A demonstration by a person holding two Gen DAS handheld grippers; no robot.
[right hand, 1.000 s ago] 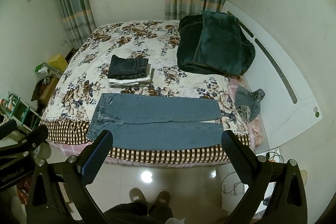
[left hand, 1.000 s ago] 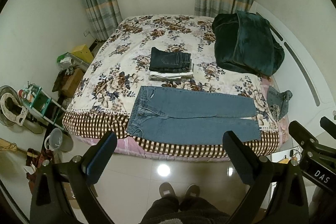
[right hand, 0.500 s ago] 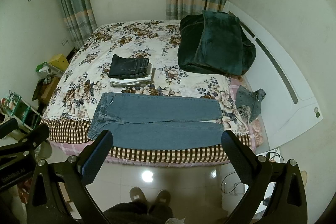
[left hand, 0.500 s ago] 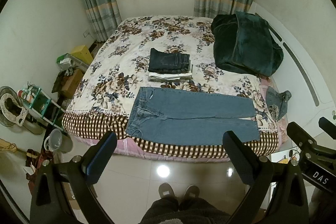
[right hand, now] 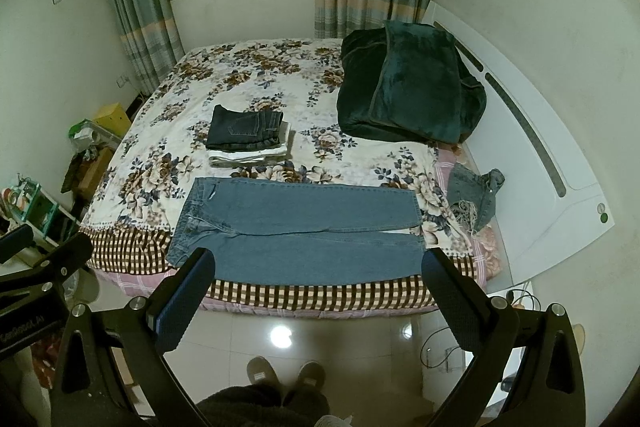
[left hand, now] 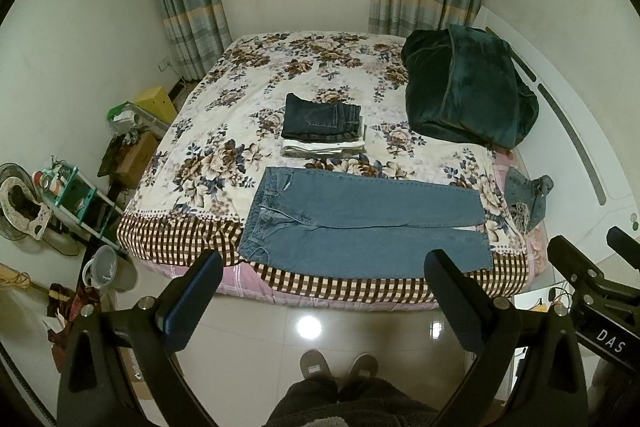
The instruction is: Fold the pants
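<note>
Light blue jeans (left hand: 360, 223) lie flat along the near edge of the bed, waist to the left and legs to the right; they also show in the right wrist view (right hand: 296, 231). My left gripper (left hand: 324, 271) is open and empty, held above the floor short of the bed edge. My right gripper (right hand: 318, 269) is open and empty too, at about the same distance. The right gripper's body shows at the right edge of the left wrist view (left hand: 592, 283).
A stack of folded pants (left hand: 322, 125) sits mid-bed behind the jeans. A dark green blanket (left hand: 468, 89) is heaped at the back right. A small denim piece (left hand: 528, 197) hangs at the bed's right edge. Clutter and a bucket (left hand: 106, 267) stand on the floor at left.
Both views have shifted slightly; the bed and jeans sit a touch higher in frame. Both grippers stay open.
</note>
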